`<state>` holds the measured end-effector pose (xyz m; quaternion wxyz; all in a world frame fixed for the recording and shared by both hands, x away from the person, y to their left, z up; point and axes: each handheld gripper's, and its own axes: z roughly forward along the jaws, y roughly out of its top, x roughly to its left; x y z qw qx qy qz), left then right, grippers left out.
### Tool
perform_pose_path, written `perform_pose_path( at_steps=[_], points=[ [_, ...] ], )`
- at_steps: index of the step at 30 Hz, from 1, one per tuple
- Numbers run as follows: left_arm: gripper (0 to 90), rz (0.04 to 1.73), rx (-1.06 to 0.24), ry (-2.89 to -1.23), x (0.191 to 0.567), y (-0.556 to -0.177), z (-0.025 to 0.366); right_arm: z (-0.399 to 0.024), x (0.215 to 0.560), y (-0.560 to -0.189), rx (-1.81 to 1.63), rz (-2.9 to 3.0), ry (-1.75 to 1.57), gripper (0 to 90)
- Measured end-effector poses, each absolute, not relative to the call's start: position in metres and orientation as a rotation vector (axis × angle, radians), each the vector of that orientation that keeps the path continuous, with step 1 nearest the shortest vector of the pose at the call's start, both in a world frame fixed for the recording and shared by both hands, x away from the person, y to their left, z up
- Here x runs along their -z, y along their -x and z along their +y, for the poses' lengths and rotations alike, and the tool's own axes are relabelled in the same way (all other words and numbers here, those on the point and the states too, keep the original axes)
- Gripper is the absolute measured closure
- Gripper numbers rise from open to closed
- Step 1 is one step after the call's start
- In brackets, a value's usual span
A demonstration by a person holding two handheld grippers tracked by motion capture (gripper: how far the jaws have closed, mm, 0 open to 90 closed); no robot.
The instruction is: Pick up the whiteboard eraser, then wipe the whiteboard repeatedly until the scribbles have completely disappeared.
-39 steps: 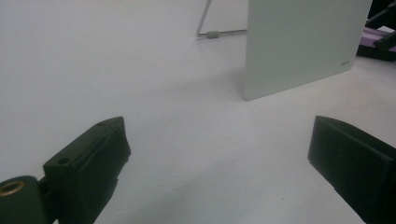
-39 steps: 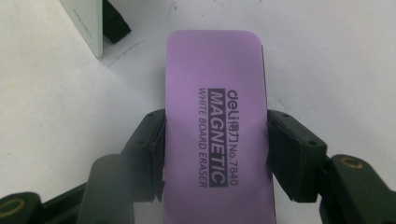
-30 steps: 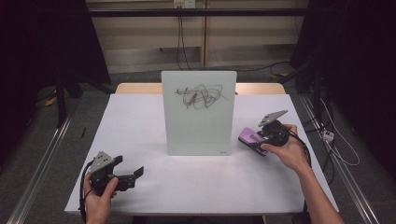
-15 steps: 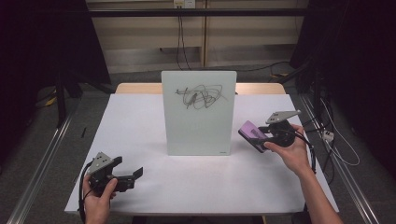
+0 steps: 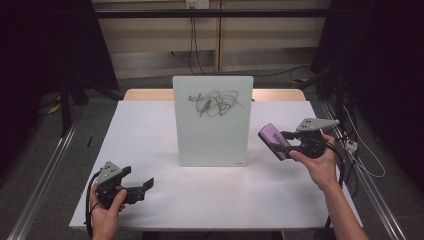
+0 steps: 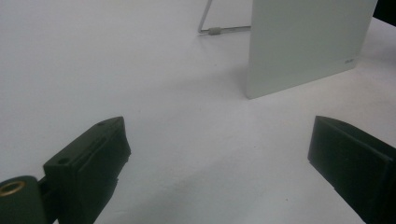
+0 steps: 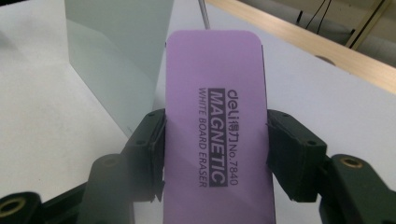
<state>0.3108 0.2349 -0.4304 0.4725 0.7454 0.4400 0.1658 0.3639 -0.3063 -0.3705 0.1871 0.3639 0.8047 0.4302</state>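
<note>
From the high view, one white surface carries a single whiteboard standing upright near its middle, a tangle of dark scribble across its upper half. The board stands between the two hands. At the near left edge, the left hand grips the left claw low over the surface, jaws pointing right and spread apart with nothing between them. To the right of the board, the right hand holds the right claw raised off the surface, jaws pointing left toward the board and clamped on one purple eraser, which tilts up and sits just beside the board's right edge without touching it. Cables trail from both claws; more cables hang on the far wall beyond the surface.

In the left gripper view, the two black jaws stand wide, bare white surface between them. The whiteboard rises ahead at upper right, its thin wire stand showing behind it.

In the right gripper view, the two jaws press the long sides of the purple eraser, one jaw on each side. Its face reads "deli No.7840 MAGNETIC WHITE BOARD ERASER". The whiteboard stands edge-on at upper left, near the eraser's far end, and the wooden rim of the surface runs across the upper right.
</note>
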Motion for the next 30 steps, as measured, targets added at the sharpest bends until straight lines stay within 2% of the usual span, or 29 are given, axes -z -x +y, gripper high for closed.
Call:
perform_pose_path(
  at_steps=[30],
  points=[
    [5.1, 1.061, -0.426, -1.833, 0.429, -0.306, 0.237, -0.281, 0.335, -0.345, -1.269, 2.134, -0.819, 41.5]
  ],
)
